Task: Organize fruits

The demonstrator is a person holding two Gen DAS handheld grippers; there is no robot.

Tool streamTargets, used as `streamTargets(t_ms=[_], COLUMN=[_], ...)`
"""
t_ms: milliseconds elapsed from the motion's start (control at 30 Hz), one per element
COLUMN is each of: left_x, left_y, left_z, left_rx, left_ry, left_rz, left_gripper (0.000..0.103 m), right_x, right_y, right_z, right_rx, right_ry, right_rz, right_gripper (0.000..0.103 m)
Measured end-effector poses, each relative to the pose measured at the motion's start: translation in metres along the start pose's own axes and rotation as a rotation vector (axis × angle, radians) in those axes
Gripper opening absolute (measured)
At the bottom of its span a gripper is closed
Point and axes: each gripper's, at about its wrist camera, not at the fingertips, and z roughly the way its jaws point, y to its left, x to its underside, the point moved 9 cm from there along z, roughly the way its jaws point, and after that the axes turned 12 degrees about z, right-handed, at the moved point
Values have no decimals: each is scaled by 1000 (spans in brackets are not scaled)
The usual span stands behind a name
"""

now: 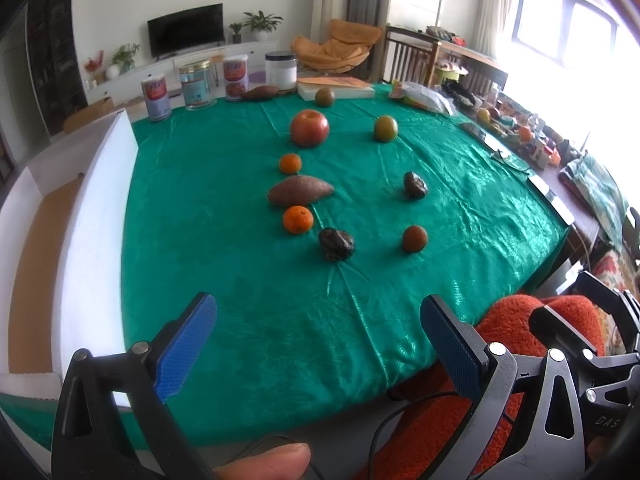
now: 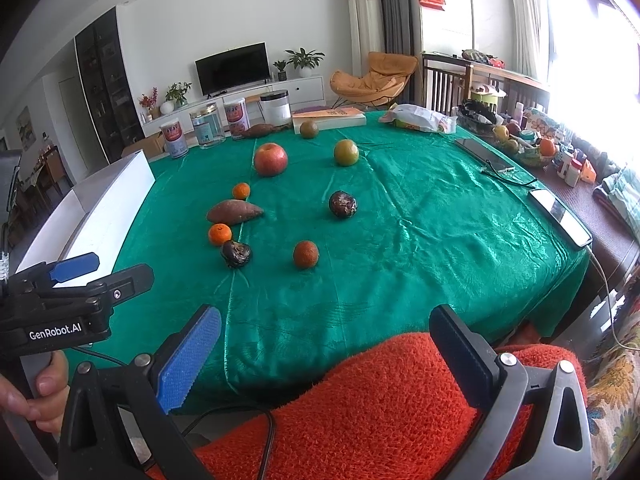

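Fruit lies scattered on a green tablecloth [image 1: 248, 304]. A red apple [image 1: 309, 128] and a green-orange citrus [image 1: 385, 129] sit far back. Nearer lie a small orange [image 1: 290, 163], a sweet potato [image 1: 300, 190], a second orange [image 1: 297, 219], a dark shrivelled fruit [image 1: 337, 243], a brownish orange [image 1: 414, 239] and another dark fruit [image 1: 415, 185]. My left gripper [image 1: 320, 340] hangs open over the table's near edge with nothing between its fingers. My right gripper [image 2: 326, 354] is open too, above an orange fleece sleeve [image 2: 360, 400], short of the cloth [image 2: 400, 240].
A white box [image 1: 96, 216] with an open top stands along the table's left side. Several tins and jars [image 1: 196, 84], a book [image 1: 336, 87], another green fruit [image 1: 324, 97] and a second sweet potato [image 1: 260, 92] line the far edge. Phones [image 2: 560, 216] and clutter lie at right.
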Motion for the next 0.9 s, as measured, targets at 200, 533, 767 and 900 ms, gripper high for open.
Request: streamTargets(t_ms=[200,533,767,900], left_x=[0,2,0,1], left_y=[-3,3,-4,-7], left_z=[-5,-2,-7,-8], left_rx=[0,-9,-3,1], left_ry=[-17,-6,-22,-22], left_rz=[9,-10,12,17], left_gripper=[102,102,102,102], right_x=[0,0,-1,-2], right_y=[-1,0,2,2], right_z=[1,0,-2,-4], right_rx=[-6,-11,-17,-15], right_ry=[3,-3,-8,-13], right_rz=[7,3,2,-2], right_gripper=[103,103,103,103])
